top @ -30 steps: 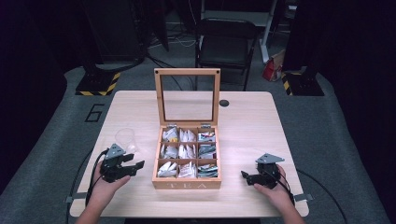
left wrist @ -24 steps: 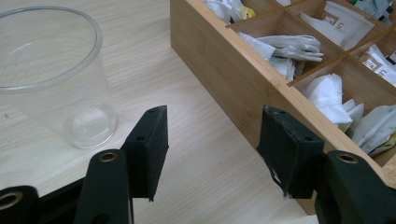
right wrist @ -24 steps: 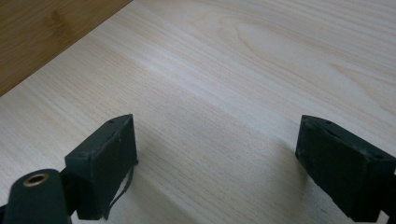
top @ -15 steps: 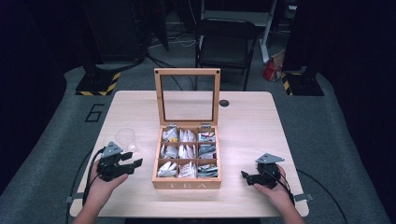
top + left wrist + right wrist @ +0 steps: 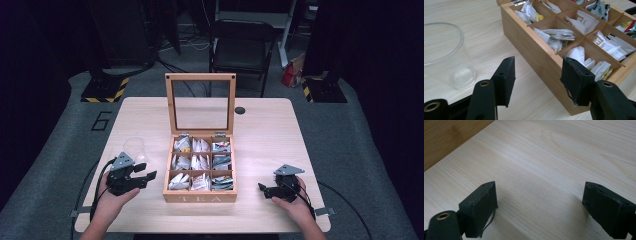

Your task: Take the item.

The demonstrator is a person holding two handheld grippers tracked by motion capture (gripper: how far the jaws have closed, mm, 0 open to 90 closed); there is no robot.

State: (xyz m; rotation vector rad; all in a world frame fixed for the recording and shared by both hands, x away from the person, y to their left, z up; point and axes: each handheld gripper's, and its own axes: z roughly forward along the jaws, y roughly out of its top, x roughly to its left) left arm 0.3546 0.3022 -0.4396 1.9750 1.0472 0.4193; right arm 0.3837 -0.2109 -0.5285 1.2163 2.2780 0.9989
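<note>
We look down on a light wooden desk (image 5: 260, 125) where a person sits at the near edge with a black two-jaw claw in each hand. At the middle of the desk, close to the near edge, stands a wooden tea box (image 5: 200, 196) with "TEA" lettered on its front wall. Its glass-paned lid (image 5: 200, 103) is raised upright at the back. The box is split into nine compartments, three by three, and each holds paper tea bags (image 5: 559, 35), mostly white, with a few coloured packets in the right-hand column. Toward the desk's left edge, the left claw (image 5: 142, 172) is held in the person's left hand (image 5: 111, 197), pointing toward the box, its jaws spread apart and holding nothing. In the left gripper view we see those jaws framing the box's near corner. A clear plastic cup (image 5: 442, 53) stands upright and empty on the desk just beside that claw, on its far side. Near the right near corner of the desk, well apart from the box, the right claw (image 5: 265, 189) rests in the right hand (image 5: 295, 202), its jaws also released and wide, low over bare wood. A small dark round disc (image 5: 240, 110) lies near the far edge.
</note>
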